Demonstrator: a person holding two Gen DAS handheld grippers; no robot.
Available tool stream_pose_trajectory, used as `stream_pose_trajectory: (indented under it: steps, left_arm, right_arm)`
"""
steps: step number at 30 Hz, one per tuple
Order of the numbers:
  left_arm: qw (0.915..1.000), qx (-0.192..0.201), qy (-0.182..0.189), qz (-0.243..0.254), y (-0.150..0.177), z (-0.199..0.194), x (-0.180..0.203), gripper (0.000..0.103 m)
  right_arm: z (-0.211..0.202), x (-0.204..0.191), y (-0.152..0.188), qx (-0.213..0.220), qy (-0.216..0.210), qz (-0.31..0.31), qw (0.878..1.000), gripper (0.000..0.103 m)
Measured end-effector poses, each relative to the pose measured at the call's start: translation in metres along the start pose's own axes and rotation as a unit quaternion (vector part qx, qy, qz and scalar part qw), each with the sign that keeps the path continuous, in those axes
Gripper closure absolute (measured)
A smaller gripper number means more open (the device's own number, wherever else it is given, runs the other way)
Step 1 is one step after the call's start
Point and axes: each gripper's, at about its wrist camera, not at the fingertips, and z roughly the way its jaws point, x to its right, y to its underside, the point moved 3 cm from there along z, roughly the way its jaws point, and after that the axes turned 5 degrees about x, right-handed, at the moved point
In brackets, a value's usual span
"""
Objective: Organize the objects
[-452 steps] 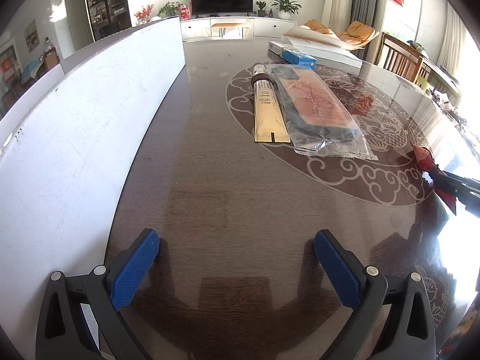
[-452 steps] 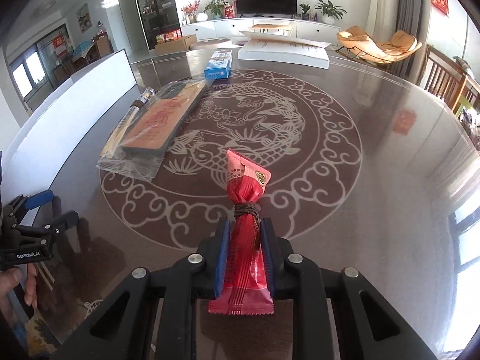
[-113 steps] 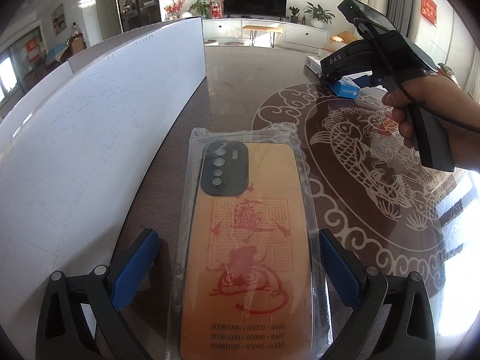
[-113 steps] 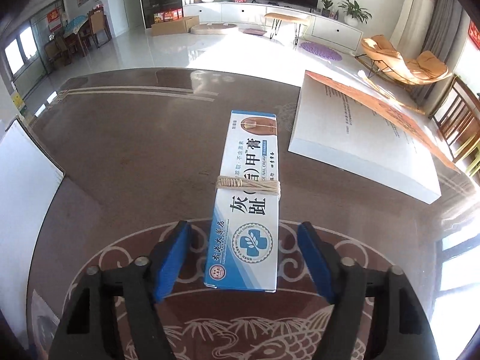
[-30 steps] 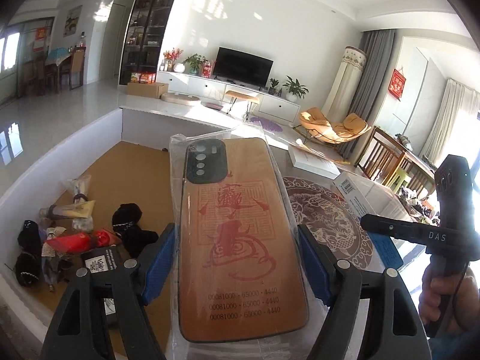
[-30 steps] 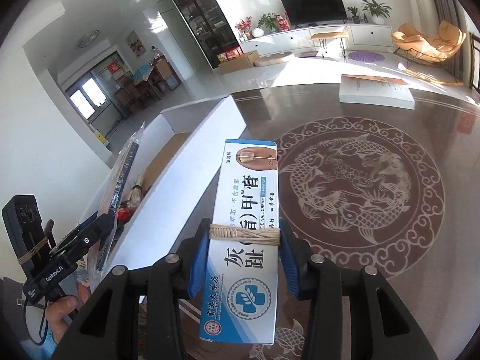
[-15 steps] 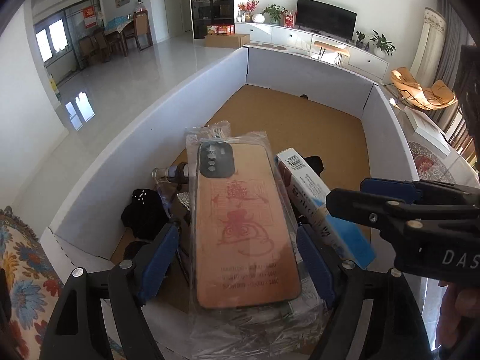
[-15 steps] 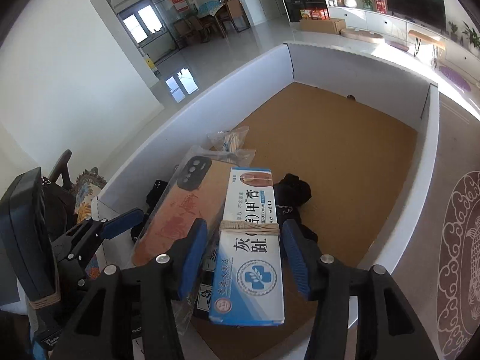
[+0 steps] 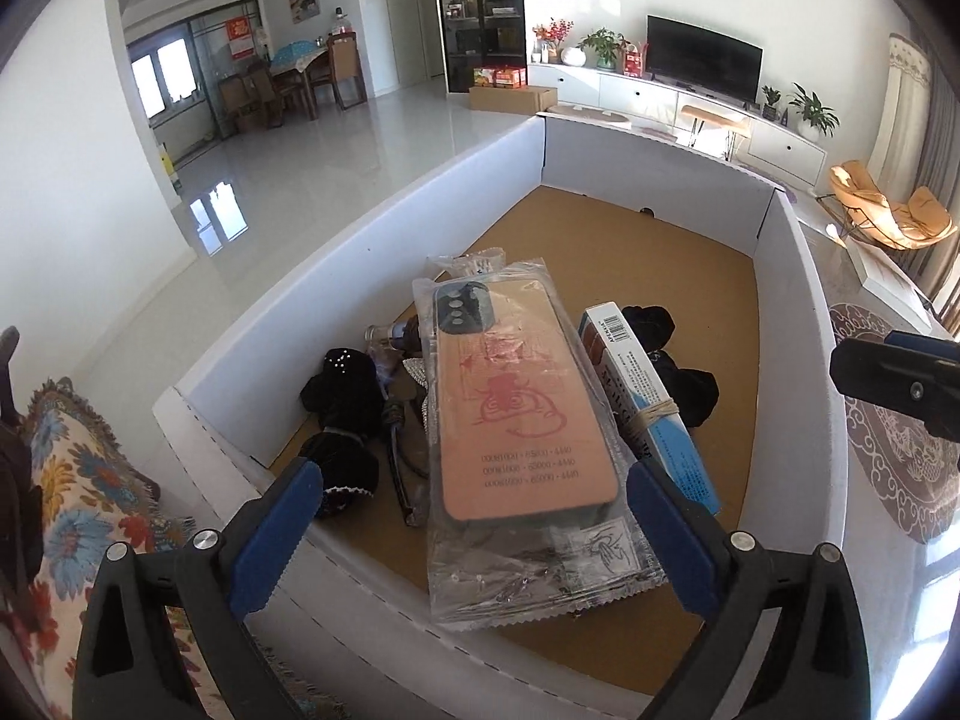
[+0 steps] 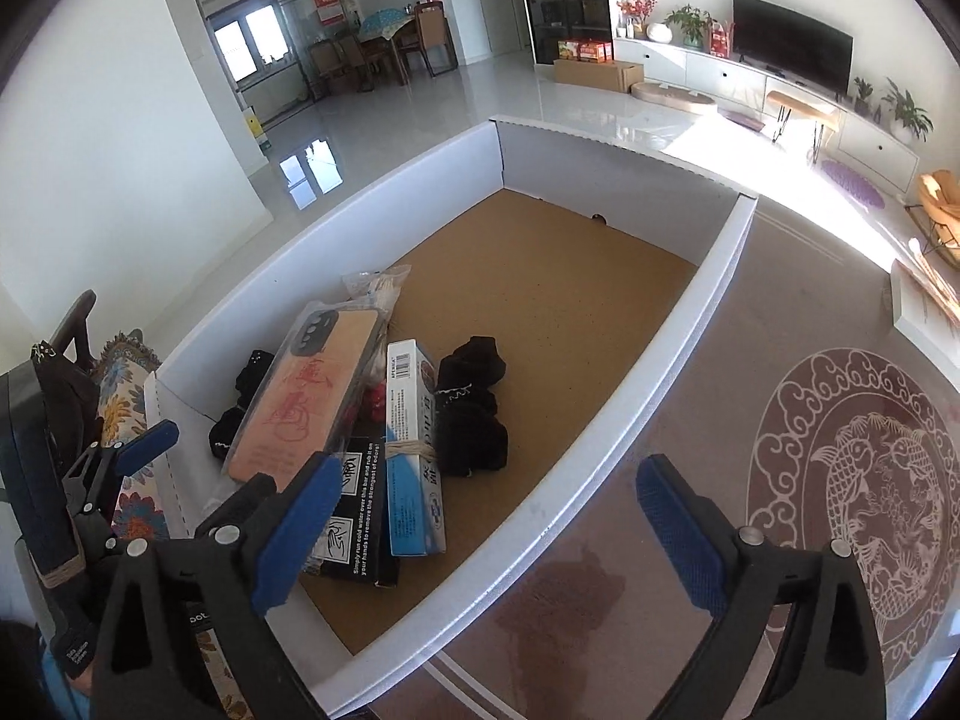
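A large white box (image 9: 372, 222) with a brown floor holds the sorted things. The bagged orange phone case (image 9: 519, 420) lies in it on top of the pile, also seen in the right wrist view (image 10: 300, 402). The blue and white cream box (image 9: 654, 408) with a rubber band lies beside it (image 10: 411, 450). My left gripper (image 9: 468, 534) is open and empty just above the case's near end. My right gripper (image 10: 486, 534) is open and empty over the box's right wall (image 10: 660, 360).
Black socks (image 10: 471, 402), a black carton (image 10: 360, 516) and small packets lie in the box's near end. The far half of the box floor (image 10: 552, 276) is bare. The patterned dark table (image 10: 840, 450) lies to the right, a floral chair cushion (image 9: 72, 480) to the left.
Both grippers have opened and let go: the phone case and the cream box now lie in the box. Both grippers have pulled back a little.
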Motion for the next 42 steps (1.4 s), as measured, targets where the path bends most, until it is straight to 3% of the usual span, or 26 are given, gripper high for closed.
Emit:
stream_pose_trajectory:
  steps: [3, 9, 22, 42]
  left_arm:
    - [0.9996, -0.004, 0.022, -0.016, 0.001, -0.004, -0.003, 0.0]
    - [0.9996, 0.003, -0.004, -0.027, 0.0, -0.01, -0.014, 0.0]
    - [0.999, 0.021, -0.03, -0.025, -0.001, -0.013, -0.019, 0.0]
    - [0.9985, 0.017, -0.026, -0.044, -0.007, -0.025, -0.028, 0.0]
  right_arm:
    - [0.003, -0.003, 0.006, -0.009, 0.014, -0.005, 1.0, 0.003]
    - [0.006, -0.017, 0.009, -0.007, 0.035, -0.032, 0.999, 0.0]
    - [0.014, -0.037, 0.009, -0.007, 0.032, -0.066, 0.997, 0.0]
    - [0.007, -0.049, 0.002, -0.012, 0.041, -0.078, 0.996, 0.0]
